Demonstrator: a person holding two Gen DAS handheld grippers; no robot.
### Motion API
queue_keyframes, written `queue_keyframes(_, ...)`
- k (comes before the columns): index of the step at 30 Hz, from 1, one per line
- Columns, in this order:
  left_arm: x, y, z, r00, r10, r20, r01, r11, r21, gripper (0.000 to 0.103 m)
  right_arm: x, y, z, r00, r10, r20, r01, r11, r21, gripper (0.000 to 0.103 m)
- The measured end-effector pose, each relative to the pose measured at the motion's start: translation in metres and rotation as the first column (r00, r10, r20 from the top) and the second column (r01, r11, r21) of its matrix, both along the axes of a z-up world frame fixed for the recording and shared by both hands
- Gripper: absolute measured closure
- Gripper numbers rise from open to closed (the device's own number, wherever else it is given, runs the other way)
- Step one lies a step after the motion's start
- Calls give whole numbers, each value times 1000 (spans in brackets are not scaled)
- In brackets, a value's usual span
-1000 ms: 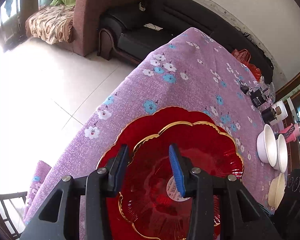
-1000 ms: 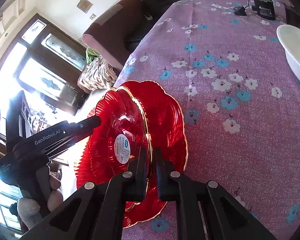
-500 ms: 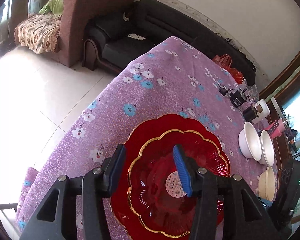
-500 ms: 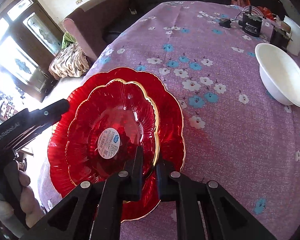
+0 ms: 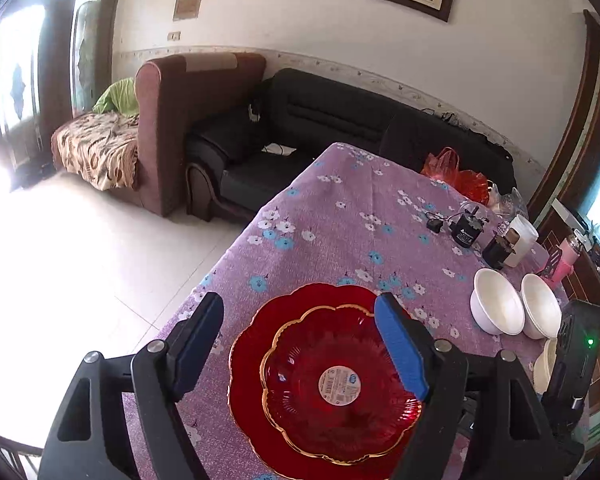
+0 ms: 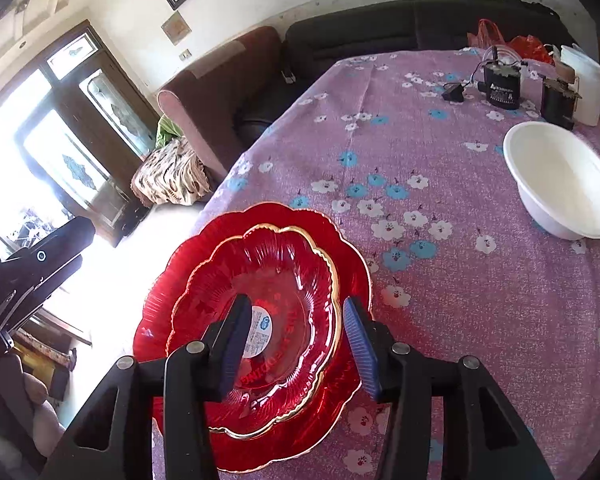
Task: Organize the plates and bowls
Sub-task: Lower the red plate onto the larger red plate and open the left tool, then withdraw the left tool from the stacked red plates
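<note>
A smaller red plate (image 5: 336,376) sits nested inside a larger red plate (image 5: 256,360) near the edge of the floral-clothed table (image 5: 340,220); the left tool (image 5: 300,344) hangs above the stack, jaws opening and grasping nothing; the right tool (image 6: 296,344) straddles the smaller plate's near rim, its jaws also opening, pads clear of the glass; the plates appear released and stacked. Two white bowls (image 5: 496,312) stand side by side, well apart from the plates, and a third pale bowl (image 5: 542,368) sits closer; all lie toward the right tool's side, so that hand looks the nearer for gathering them.
</note>
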State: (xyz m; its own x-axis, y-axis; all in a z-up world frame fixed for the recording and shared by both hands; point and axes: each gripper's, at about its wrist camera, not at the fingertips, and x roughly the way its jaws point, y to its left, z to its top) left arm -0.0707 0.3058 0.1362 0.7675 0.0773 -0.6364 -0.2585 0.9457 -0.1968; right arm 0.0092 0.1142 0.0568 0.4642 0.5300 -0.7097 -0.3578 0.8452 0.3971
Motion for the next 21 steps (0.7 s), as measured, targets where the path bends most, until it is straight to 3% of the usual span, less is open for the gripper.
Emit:
queue_keyframes(6, -15, -37, 15, 998, 5, 55, -12, 993, 121, 19, -22, -22, 27, 995, -24, 100, 24, 1000, 4, 50)
queue_keyframes(12, -33, -76, 29, 994, 17, 110, -45, 967, 252, 13, -49, -57, 44, 972, -74, 222, 90, 994, -63, 38)
queue_keyframes(21, -36, -129, 35, 994, -20, 106, -20, 930, 368, 12, -62, -122, 36, 961, -155, 228, 172, 983, -60, 37)
